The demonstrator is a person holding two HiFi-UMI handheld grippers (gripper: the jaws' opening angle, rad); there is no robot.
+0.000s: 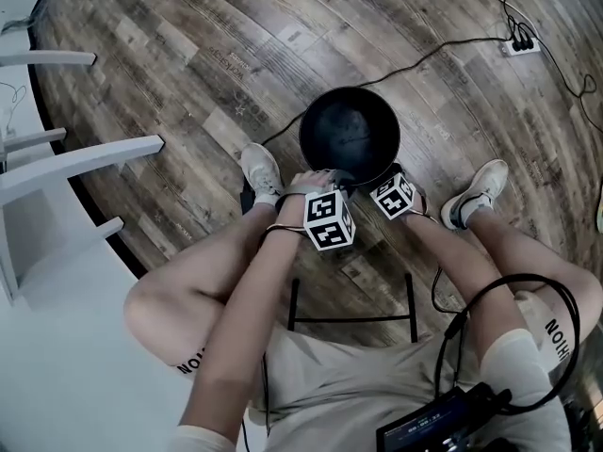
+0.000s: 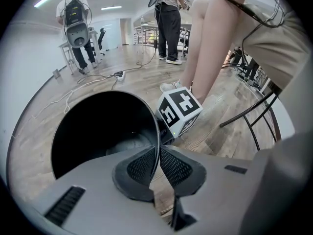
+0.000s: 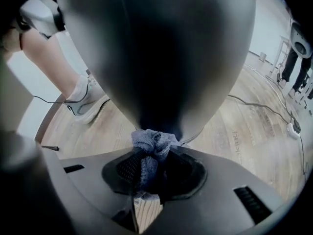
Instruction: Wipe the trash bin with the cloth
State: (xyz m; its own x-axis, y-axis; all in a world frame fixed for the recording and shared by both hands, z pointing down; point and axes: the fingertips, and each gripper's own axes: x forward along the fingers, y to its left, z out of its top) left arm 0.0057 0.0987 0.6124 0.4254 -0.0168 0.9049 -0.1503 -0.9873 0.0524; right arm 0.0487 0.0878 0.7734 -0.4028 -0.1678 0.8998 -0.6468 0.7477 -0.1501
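Trash bin (image 1: 350, 137), black and round, stands on the wooden floor (image 1: 188, 83) between the person's shoes (image 1: 261, 171), with its open mouth facing up. The left gripper (image 2: 159, 153) has its jaws closed on the thin rim of the bin, one pad inside the wall and one outside. The right gripper (image 3: 155, 151) has its jaws clamped on a small grey cloth (image 3: 149, 141), bunched and sticking out past the tips. The outer wall of the bin is directly ahead of these jaws, and the cloth seems to touch it low down. To wipe well, I think the left grip must hold the bin steady, while the right presses only cloth against the wall, in overlapping strokes, since the bunch is small.
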